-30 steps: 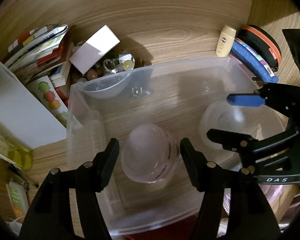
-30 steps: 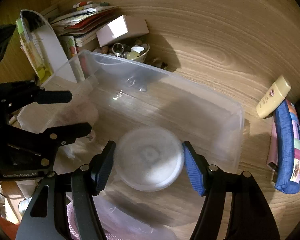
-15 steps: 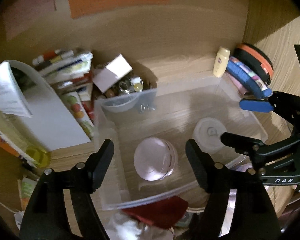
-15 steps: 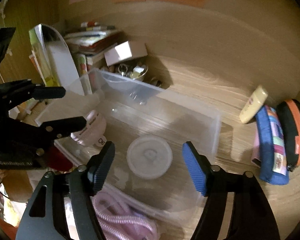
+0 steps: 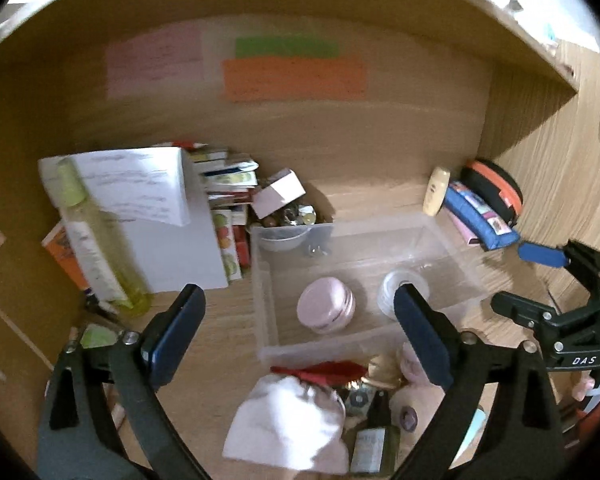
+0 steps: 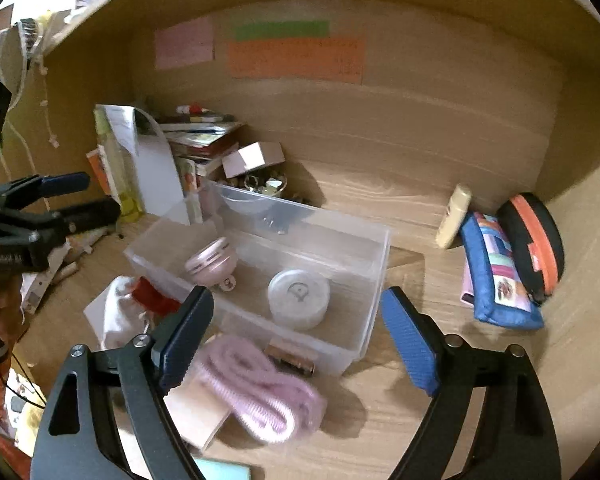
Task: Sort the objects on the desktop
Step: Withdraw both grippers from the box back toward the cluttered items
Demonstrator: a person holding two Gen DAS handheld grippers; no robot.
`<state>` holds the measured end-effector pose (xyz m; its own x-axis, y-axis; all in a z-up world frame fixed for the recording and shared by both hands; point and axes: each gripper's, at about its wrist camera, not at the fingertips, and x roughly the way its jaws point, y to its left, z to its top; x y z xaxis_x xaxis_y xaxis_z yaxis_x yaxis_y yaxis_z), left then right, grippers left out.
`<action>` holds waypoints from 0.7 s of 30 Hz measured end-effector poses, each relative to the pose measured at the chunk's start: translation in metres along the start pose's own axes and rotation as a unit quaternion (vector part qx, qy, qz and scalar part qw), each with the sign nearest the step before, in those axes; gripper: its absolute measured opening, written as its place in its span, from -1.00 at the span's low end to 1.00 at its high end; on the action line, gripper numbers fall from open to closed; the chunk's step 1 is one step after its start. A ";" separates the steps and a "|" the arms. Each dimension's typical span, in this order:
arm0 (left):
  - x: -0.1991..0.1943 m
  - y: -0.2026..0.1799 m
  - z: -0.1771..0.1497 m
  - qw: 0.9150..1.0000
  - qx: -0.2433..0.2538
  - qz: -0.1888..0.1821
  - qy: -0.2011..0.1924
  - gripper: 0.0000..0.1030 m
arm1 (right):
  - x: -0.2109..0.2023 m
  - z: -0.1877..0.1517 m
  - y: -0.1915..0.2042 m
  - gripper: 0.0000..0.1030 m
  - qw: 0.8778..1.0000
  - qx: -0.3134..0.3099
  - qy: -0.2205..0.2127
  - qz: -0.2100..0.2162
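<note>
Both grippers hang above a wood-grain desk (image 6: 400, 400) set in an alcove with wooden walls. The left gripper (image 5: 300, 336) has its jaws spread wide and holds nothing; the right gripper (image 6: 296, 340) is likewise wide open and empty. Nearest, below the left gripper, lie a white cloth pouch (image 5: 288, 428) and a red item (image 5: 332, 370); below the right gripper lies a pink knitted roll (image 6: 260, 392), just in front of the clear plastic bin (image 6: 374, 280). Beyond the fingertips, inside the bin, a pink round case (image 5: 326, 310) sits on the left and a white round jar (image 6: 299, 299) on the right, apart from each other. Bare desk lies right of the bin as far as the blue pouch (image 6: 496, 276), the black-and-orange case (image 6: 532, 248) and the cream bottle (image 6: 454, 216). Far left, a stack of books (image 6: 200, 136), a small white box (image 6: 252, 158) and a tall yellow bottle (image 5: 96, 248) crowd the corner. On the back wall hang pink, green and orange notes (image 6: 296, 60).
</note>
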<state>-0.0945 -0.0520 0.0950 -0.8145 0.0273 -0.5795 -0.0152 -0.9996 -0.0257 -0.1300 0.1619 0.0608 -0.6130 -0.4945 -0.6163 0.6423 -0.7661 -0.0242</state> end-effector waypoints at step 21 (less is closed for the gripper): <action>0.037 0.019 -0.105 0.990 -0.036 -0.033 0.130 0.94 | -0.012 -0.113 0.031 0.70 0.998 0.018 0.053 0.013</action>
<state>-0.0637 -0.0690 -0.0126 -0.6366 0.1037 -0.7642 -0.0139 -0.9923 -0.1230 -0.0508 0.1907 -0.0214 -0.5437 -0.4692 -0.6959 0.6392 -0.7688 0.0189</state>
